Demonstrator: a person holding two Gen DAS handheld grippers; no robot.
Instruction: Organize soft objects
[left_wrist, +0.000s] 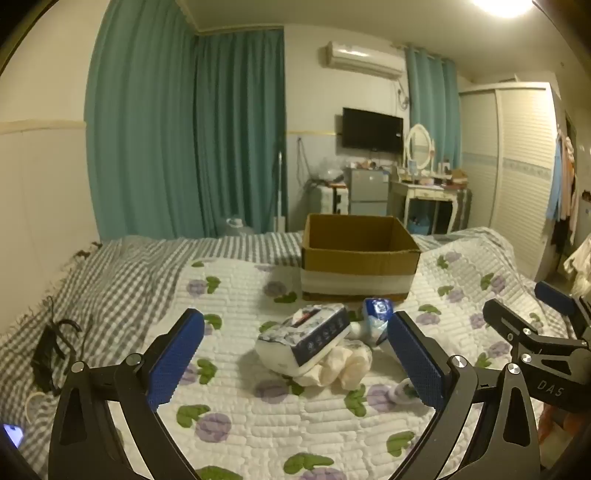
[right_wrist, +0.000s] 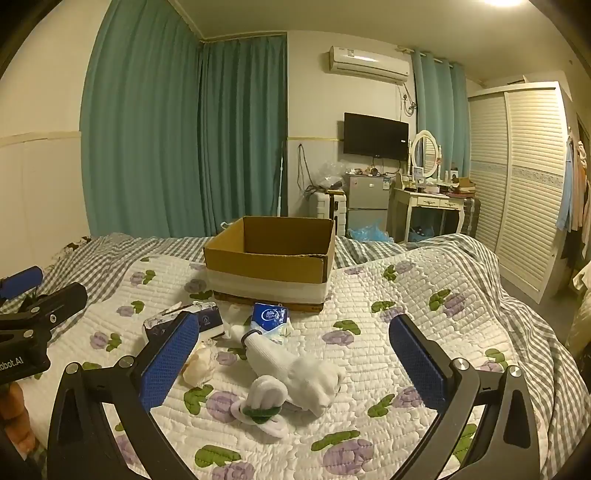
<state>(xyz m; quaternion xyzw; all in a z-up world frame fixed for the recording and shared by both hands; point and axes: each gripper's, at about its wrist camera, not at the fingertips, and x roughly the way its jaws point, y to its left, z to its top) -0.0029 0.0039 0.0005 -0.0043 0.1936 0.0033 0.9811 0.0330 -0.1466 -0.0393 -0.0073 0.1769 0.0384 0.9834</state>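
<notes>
- Left gripper (left_wrist: 295, 354) and right gripper (right_wrist: 295, 363): both spread wide, holding nothing.
- Step, as judged: approach; cardboard box (right_wrist: 269, 258) apparently unfilled.
- Next: close on tissue pack (left_wrist: 304, 339) or white socks (right_wrist: 295, 373).

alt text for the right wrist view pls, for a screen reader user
The right gripper, jaws wide open and empty, hangs over a floral quilt above a white sock. Beyond lie a blue tissue pack and an open cardboard box; the left gripper shows at the left edge.
</notes>
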